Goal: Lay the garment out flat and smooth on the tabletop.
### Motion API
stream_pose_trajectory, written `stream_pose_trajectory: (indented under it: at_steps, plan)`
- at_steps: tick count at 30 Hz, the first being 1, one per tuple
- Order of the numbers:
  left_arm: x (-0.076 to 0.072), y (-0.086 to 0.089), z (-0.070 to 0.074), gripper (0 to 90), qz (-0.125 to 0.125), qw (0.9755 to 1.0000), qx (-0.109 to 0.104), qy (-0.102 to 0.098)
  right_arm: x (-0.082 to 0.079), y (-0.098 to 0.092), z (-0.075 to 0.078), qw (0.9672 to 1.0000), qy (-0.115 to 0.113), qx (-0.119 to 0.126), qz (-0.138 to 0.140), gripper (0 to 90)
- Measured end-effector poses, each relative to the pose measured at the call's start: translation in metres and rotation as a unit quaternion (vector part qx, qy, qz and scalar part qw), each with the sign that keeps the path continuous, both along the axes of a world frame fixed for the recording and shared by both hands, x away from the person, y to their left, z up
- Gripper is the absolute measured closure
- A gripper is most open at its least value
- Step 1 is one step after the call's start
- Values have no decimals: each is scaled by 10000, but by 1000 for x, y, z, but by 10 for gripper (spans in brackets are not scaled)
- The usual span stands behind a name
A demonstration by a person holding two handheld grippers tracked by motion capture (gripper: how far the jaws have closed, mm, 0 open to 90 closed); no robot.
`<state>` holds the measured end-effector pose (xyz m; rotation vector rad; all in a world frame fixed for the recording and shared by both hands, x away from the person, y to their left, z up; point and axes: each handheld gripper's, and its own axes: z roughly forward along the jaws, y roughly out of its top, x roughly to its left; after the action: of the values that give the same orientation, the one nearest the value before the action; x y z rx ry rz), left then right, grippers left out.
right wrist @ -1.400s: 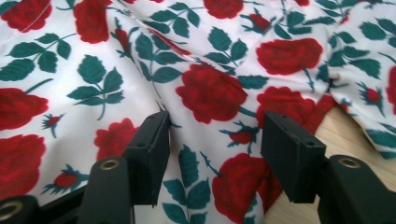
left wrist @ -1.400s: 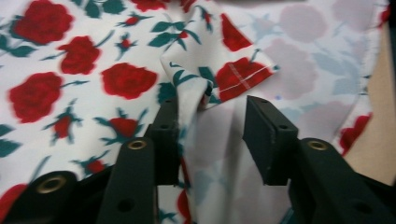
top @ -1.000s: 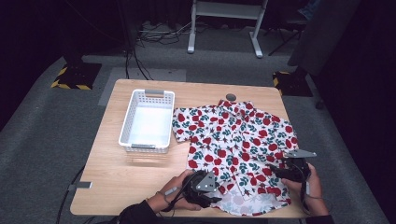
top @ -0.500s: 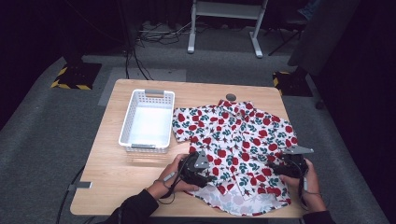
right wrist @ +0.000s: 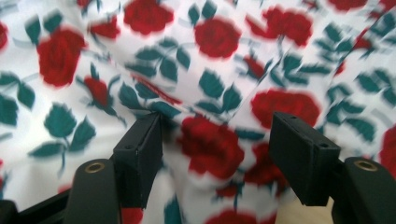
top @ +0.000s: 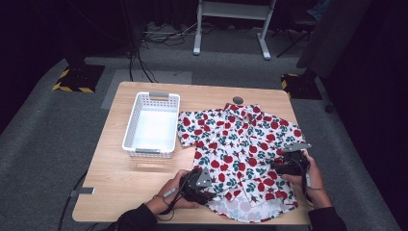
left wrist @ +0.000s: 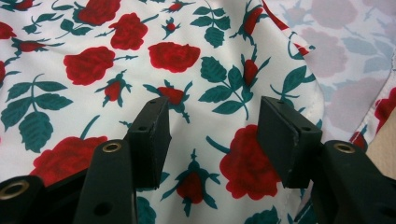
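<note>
Dark carpet and black curtains surround a light wooden table [top: 144,192], and on it, in the high view, a white plastic basket [top: 152,124] stands empty to the left of a shirt [top: 240,144] printed with red roses, which is spread flat over the right half of the table with its collar away from the person. At the near hem the left gripper [top: 208,185] sits at the shirt's left lower corner, where a small part of the cloth is turned over and shows its pale inner side, and the right gripper [top: 281,168] rests at the right edge of the shirt. From the left gripper view, the jaws of the left gripper [left wrist: 212,130] stand apart over the printed cloth (they have just been closing a little), and nothing is pinched between them; the folded-back pale hem lies just beside, at the upper right. From the right gripper view, which is somewhat blurred, the right gripper [right wrist: 219,140] also has its jaws apart above the fabric, with a raised wrinkle of cloth between them but not pressed. To do this step well, I think each gripper should go low enough to take only the edge of the cloth, close firmly on the hem, and both sides should lift together so that the shirt folds evenly.
</note>
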<state>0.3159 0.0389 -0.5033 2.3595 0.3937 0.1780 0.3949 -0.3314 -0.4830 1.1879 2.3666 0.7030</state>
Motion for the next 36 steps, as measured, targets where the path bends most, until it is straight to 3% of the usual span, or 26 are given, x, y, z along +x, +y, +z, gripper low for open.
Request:
stream_pose_trajectory:
  at_steps: [2,5,8,11,13,16,18,22,28,36]
  plan:
    - [-1,2,-1,442,-18,10000,-44,39,6,0,9,9998,-135,123,-112,363]
    - [-4,4,-2,441,-9,9999,-87,63,27,4,15,9991,-286,-27,-319,371]
    - [-5,5,-2,441,-7,9999,-120,76,57,6,11,9981,-204,55,-574,375]
    - [-5,6,-3,440,14,9998,-162,81,85,11,4,9964,22,294,-794,375]
    - [-6,6,-3,440,25,9998,-177,80,99,17,1,9959,53,255,-869,376]
    - [-7,7,-3,440,5,9998,-176,70,115,24,-4,9946,163,417,-932,385]
    - [-9,7,-3,440,8,9998,-181,79,122,31,-8,9946,236,400,-924,387]
    - [-13,7,-3,440,-23,9999,-137,83,128,42,-11,9948,259,737,-661,400]
    - [-18,7,-2,440,-111,9998,-107,90,133,61,-10,9972,253,527,-477,429]
    - [-20,10,-2,434,-180,9997,-109,109,140,88,-10,9980,269,512,-243,432]
